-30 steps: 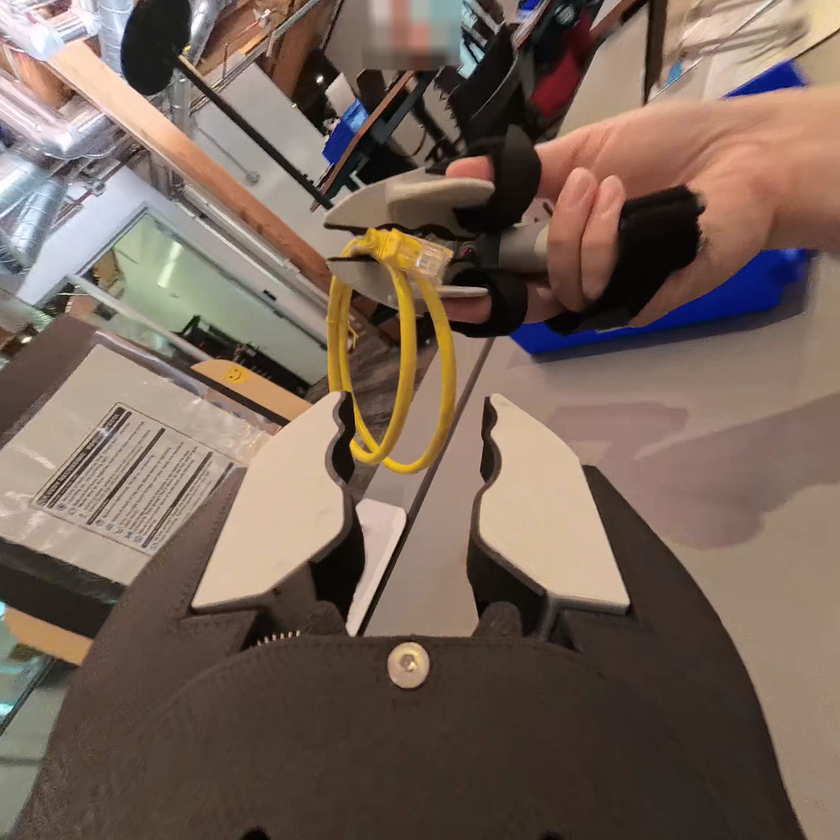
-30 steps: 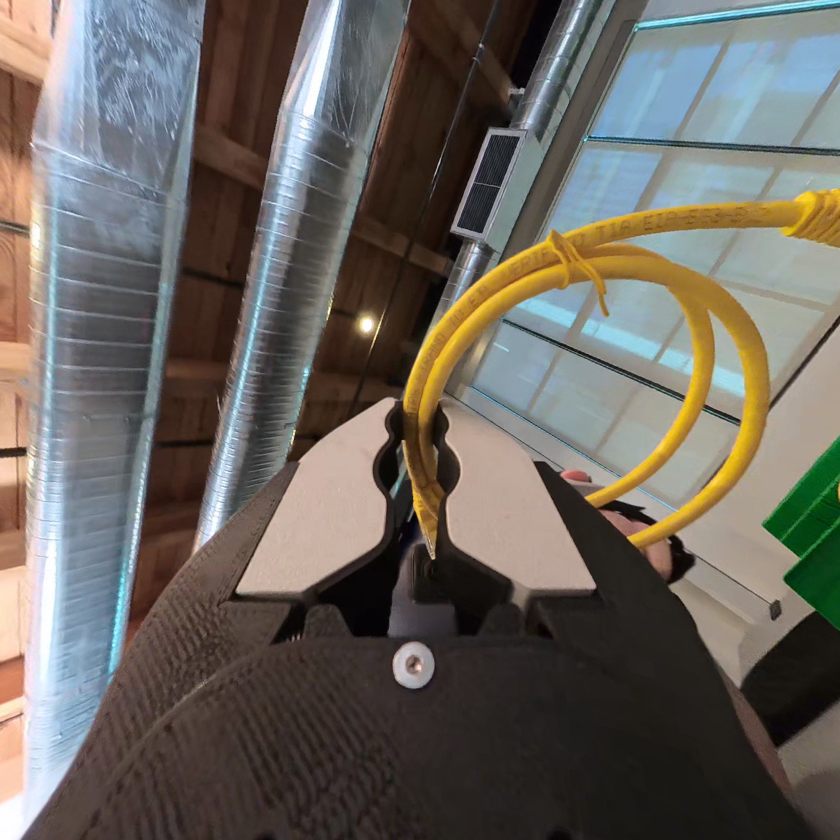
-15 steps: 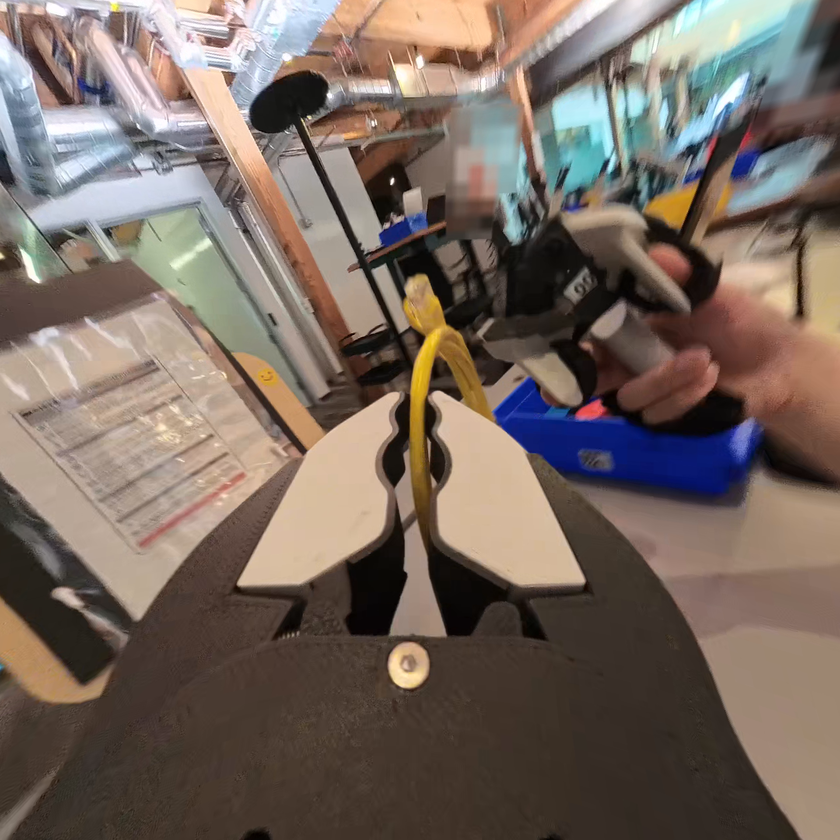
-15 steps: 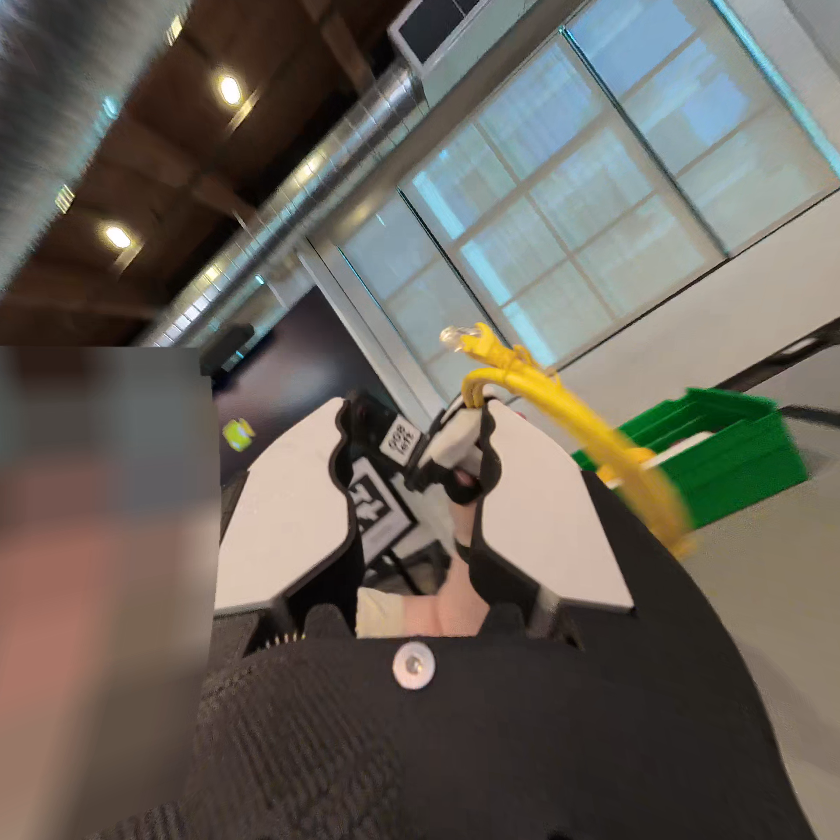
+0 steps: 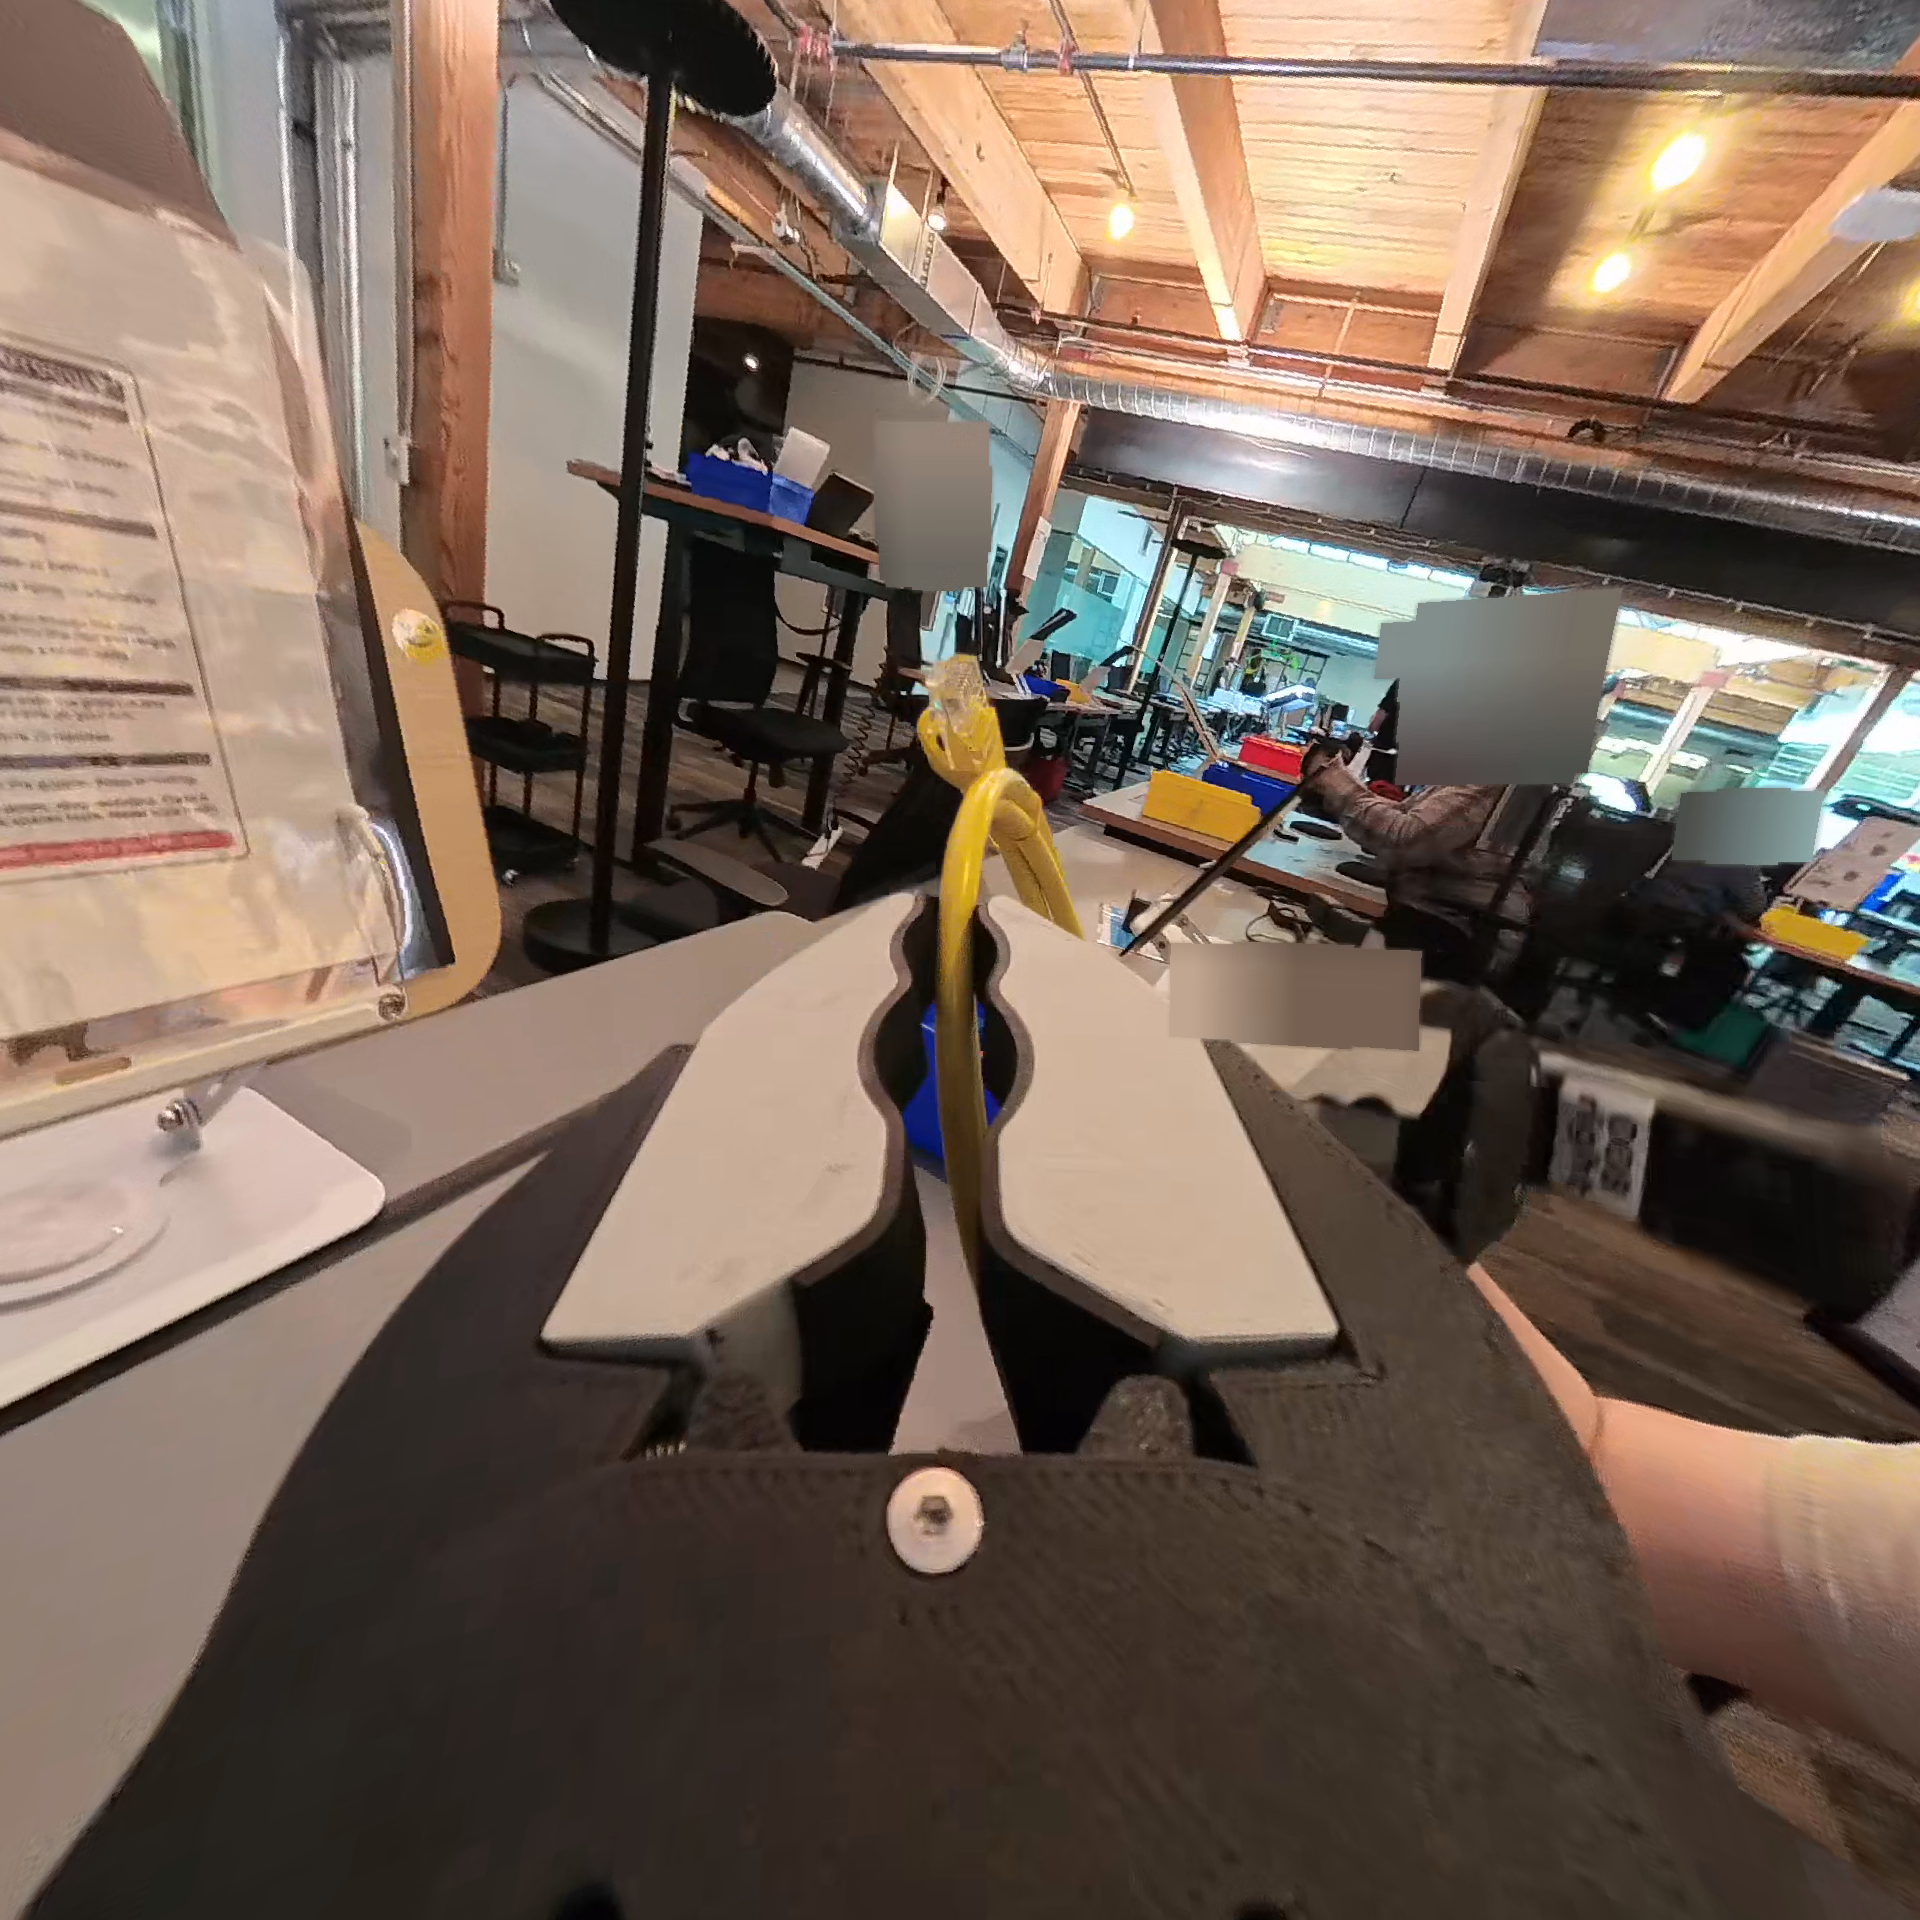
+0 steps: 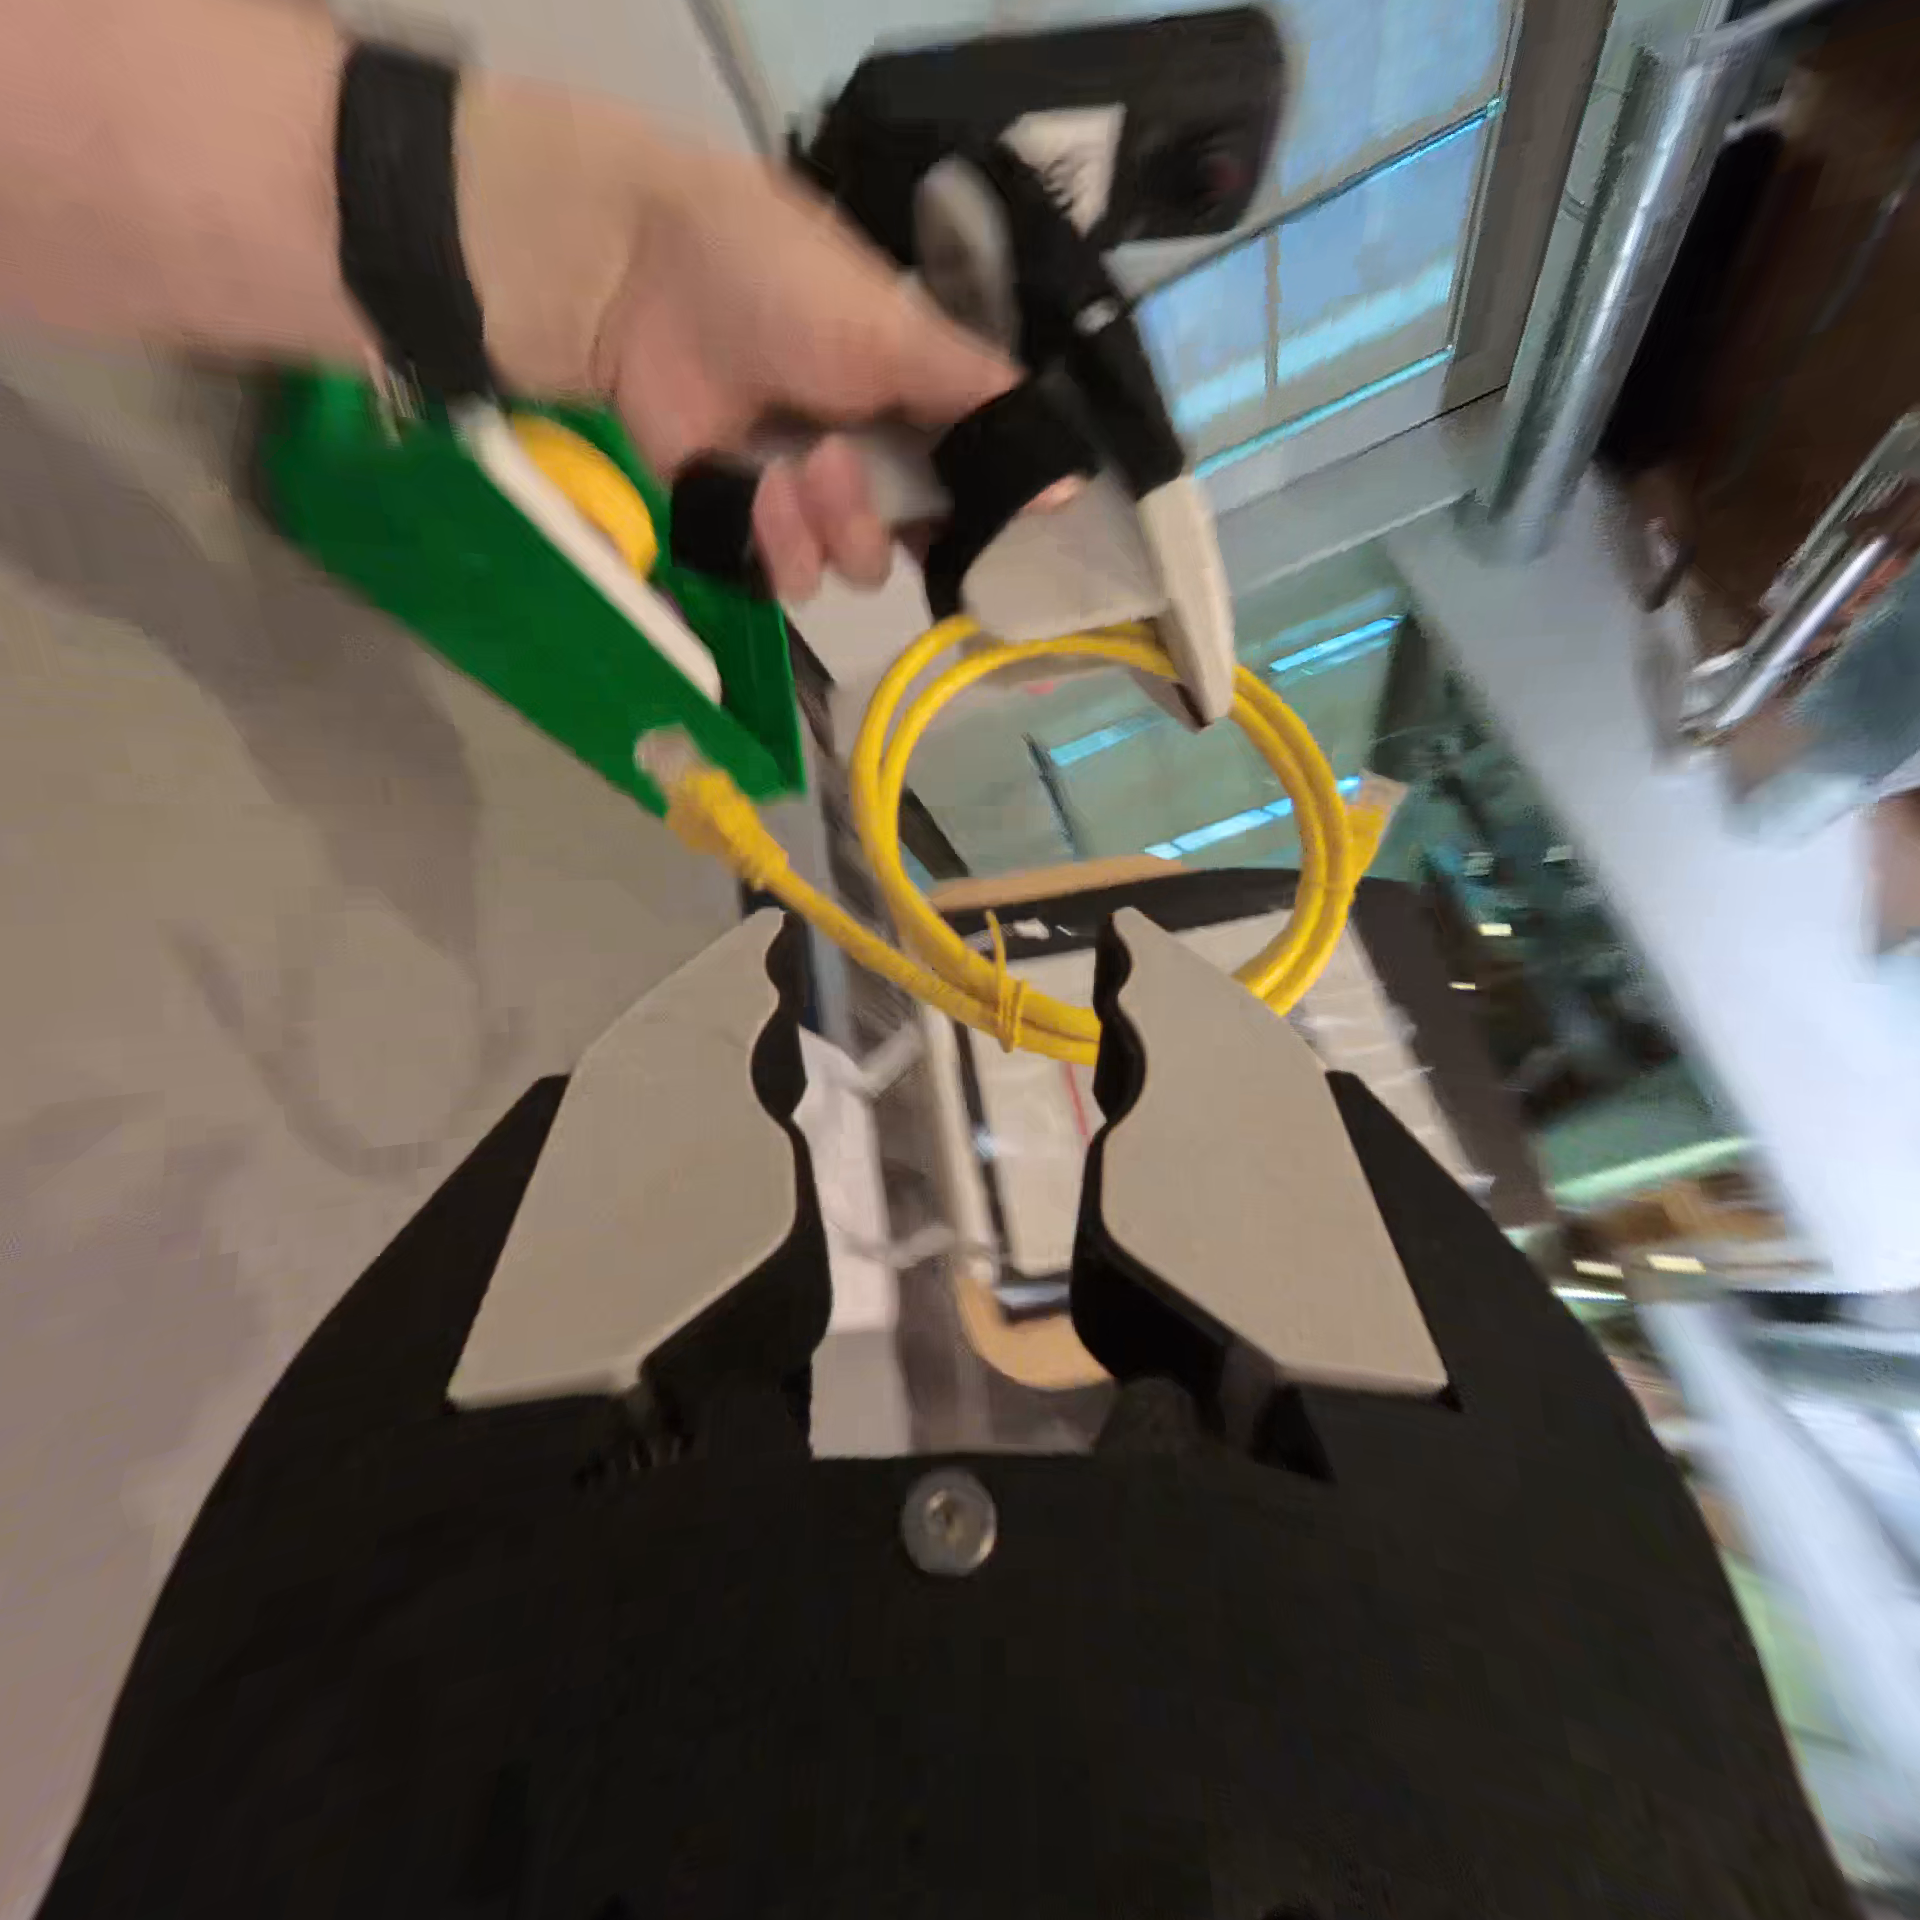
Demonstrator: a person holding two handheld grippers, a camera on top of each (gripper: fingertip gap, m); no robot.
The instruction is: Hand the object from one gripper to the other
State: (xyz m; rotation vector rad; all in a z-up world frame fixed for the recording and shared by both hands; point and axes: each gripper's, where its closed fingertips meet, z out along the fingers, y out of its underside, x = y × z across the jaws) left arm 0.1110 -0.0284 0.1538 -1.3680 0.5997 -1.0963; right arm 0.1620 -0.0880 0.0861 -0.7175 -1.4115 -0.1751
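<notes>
Left hand-held gripper clamped (fingers nearly touching) — right hand-held gripper agape.

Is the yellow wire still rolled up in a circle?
Yes, coiled. The yellow cable hangs in a tied loop from the left gripper, in front of the open right gripper.

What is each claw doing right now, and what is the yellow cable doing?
Left claw: shut on the yellow cable.
Right claw: open, holding nothing.
Yellow cable: coiled and tied in a loop, hanging from the left claw, off the table.
</notes>
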